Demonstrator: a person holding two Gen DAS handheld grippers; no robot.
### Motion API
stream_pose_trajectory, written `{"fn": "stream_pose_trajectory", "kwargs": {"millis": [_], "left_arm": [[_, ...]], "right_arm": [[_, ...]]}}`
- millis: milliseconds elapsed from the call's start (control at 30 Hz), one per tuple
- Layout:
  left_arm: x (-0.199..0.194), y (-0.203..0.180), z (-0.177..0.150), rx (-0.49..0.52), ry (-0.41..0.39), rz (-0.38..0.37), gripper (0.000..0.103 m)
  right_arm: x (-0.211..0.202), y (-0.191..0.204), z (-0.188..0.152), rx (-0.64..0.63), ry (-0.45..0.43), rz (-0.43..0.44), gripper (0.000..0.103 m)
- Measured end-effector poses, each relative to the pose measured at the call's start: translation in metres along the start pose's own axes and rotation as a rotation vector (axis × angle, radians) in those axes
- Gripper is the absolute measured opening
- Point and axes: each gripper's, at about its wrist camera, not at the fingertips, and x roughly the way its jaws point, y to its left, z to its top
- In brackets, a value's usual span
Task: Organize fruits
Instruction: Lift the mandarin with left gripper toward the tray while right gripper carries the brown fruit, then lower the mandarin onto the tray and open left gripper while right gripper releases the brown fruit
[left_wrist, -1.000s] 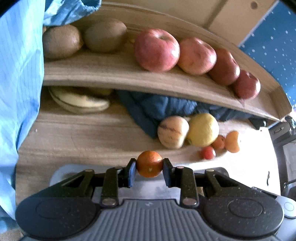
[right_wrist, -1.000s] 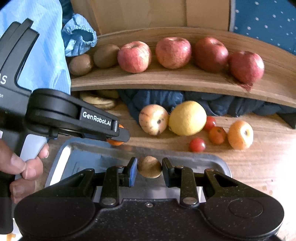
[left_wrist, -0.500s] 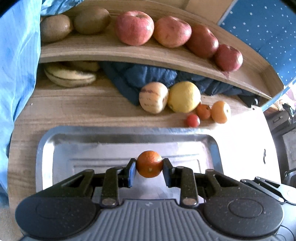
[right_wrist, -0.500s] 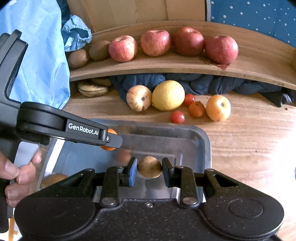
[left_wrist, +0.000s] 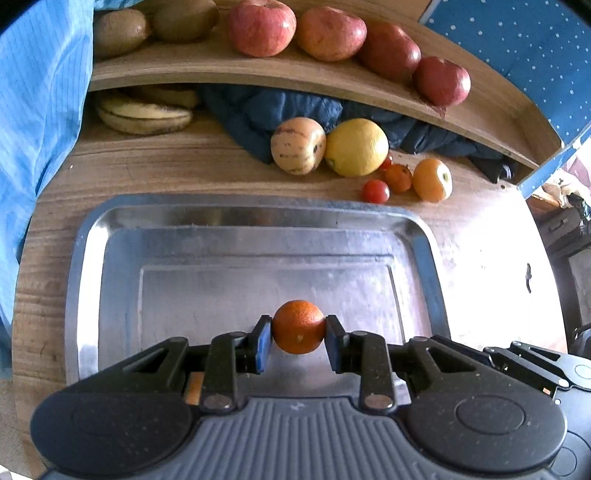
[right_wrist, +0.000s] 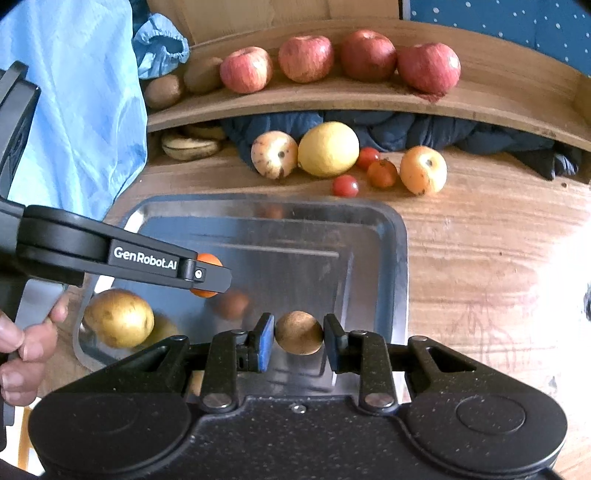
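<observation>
My left gripper is shut on a small orange and hangs over the steel tray. From the right wrist view the same left gripper shows from the side, orange between its pads. My right gripper is shut on a small round brown fruit above the tray. A yellow-brown pear-like fruit lies in the tray's near left corner.
Beyond the tray lie a striped pale fruit, a lemon, cherry tomatoes and an orange-yellow fruit on the wooden table. A shelf carries red apples and kiwis; bananas and dark blue cloth lie beneath. A blue sleeve hangs left.
Both grippers have pulled back from the shelf toward me, still holding their fruits. The whole tray now shows under them, and the pear-like fruit in it has come into view.
</observation>
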Motion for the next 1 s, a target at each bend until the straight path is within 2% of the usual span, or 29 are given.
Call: {"fn": "stream_pose_trajectory", "kwargs": {"millis": [1000], "left_arm": [[-0.004,-0.016,-0.02,0.126,0.071,0.073,0.034]], "right_arm": [[0.005,0.011,-0.023,-0.058,0.075,0.048,0.031]]}}
